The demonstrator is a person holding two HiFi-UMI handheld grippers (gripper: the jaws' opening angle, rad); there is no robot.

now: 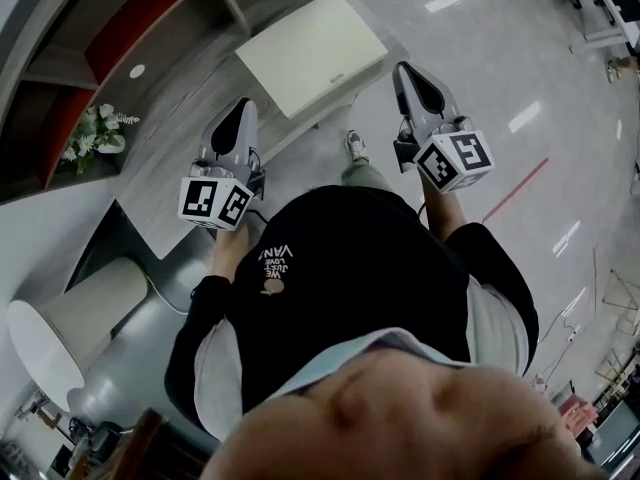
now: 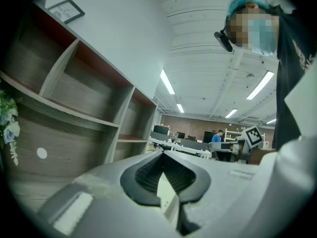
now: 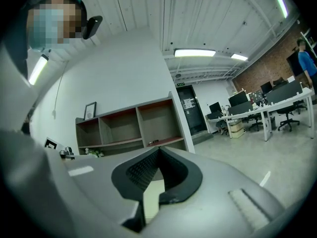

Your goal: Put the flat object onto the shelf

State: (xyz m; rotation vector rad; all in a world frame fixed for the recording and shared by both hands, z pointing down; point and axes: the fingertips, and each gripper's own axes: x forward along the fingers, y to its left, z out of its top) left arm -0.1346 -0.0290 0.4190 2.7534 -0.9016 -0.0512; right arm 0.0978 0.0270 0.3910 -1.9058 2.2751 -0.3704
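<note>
The flat object (image 1: 310,53) is a cream rectangular panel lying on a grey wood-grain surface (image 1: 185,108) ahead of me. The shelf (image 1: 120,28) has grey compartments with red backs and runs along the upper left. My left gripper (image 1: 241,104) hovers short of the panel's near left corner, jaws shut and empty. My right gripper (image 1: 404,69) hangs beside the panel's right edge, also shut and empty. In the left gripper view the closed tips (image 2: 162,154) point past the shelf (image 2: 74,83). In the right gripper view the closed tips (image 3: 158,149) point toward the shelf (image 3: 133,125).
A pot of white flowers (image 1: 95,133) stands on a lower shelf level. A white round piece of furniture (image 1: 55,323) sits at the lower left. My foot (image 1: 356,146) is on the glossy floor (image 1: 500,58). Desks and a person (image 2: 216,137) are far off.
</note>
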